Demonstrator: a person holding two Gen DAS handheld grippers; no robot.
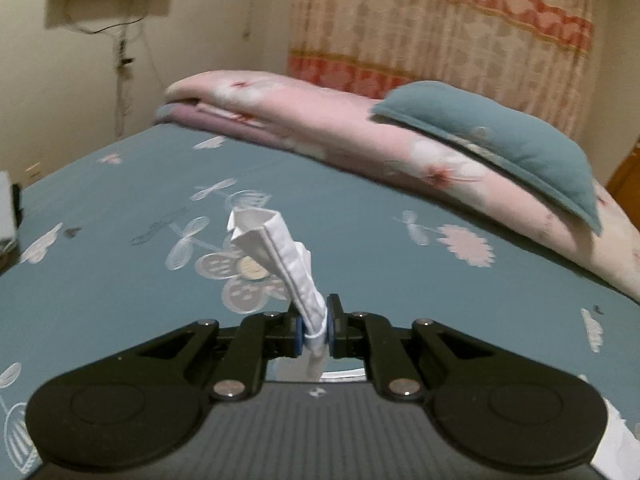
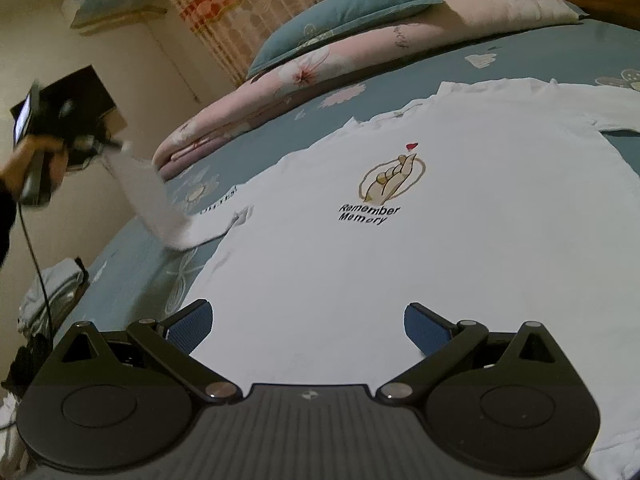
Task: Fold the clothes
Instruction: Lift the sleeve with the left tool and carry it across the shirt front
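Left hand-held gripper (image 1: 314, 330) was clamped on a bunched white sleeve (image 1: 280, 256), hem end sticking up past the blue pads (image 1: 298, 330). In the right wrist view the sleeve was lifted clear of the bed (image 2: 560, 60), a hand (image 2: 28, 164) gripping the tool. Right hand-held gripper (image 2: 308, 326) hung with fingers spread wide, empty, just above the white T-shirt (image 2: 360, 272). Shirt lay flat, print side up, on the teal floral bed. Folded pink quilt (image 1: 360, 136) and teal pillow (image 1: 500, 140) lay beyond.
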